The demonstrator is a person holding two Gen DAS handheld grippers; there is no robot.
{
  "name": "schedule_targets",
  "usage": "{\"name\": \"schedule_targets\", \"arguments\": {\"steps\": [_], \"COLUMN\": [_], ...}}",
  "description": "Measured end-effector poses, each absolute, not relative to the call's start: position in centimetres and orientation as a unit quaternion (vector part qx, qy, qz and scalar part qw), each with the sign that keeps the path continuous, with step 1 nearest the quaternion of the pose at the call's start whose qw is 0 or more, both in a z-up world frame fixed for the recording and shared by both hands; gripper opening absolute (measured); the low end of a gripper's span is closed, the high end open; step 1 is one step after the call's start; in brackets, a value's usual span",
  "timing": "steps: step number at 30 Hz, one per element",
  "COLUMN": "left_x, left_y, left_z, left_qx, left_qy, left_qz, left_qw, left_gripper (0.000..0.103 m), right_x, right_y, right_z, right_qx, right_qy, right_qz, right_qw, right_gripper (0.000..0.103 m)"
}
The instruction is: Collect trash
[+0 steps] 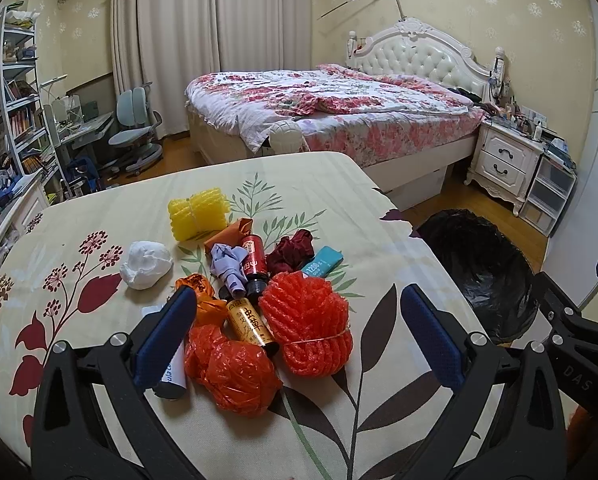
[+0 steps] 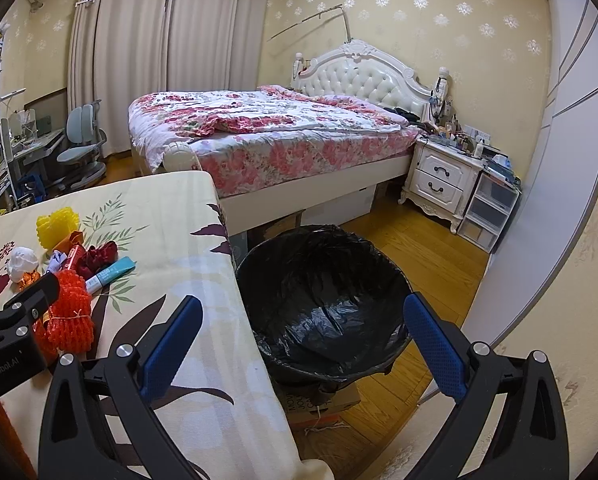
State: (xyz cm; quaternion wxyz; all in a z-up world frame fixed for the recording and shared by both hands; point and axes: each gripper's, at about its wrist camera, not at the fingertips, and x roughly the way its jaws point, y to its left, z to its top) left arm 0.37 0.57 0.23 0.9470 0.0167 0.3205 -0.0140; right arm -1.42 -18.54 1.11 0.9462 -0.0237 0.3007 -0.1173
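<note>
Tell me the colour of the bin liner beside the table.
Black plastic bin liner, clearest in the right wrist view.

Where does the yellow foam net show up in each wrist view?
Left wrist: yellow foam net sits upper centre, at the far end of the trash pile on the table.
Right wrist: yellow foam net is at the far left, again behind the pile.
Shared landmark: the black-lined bin beside the table.
</note>
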Motion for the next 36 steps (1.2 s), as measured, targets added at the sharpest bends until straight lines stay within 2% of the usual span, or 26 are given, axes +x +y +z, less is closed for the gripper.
{"name": "schedule_targets", "arguments": {"steps": [36], "left_x": [0.34], "left_y": [0.41], "left_z": [0.23], "left_qx": [0.017], "left_qy": [0.321], "left_qz": [-0.013], "left_qw": [0.947], "left_gripper": [0.1], "right_x": [-1.53], "right_y": [-19.02], "right_z": [1.27], "right_qx": [-0.023], "right_qy": [0.302], "right_qz": [-0.12], "right_qw": [0.945], "right_gripper": [0.098]}}
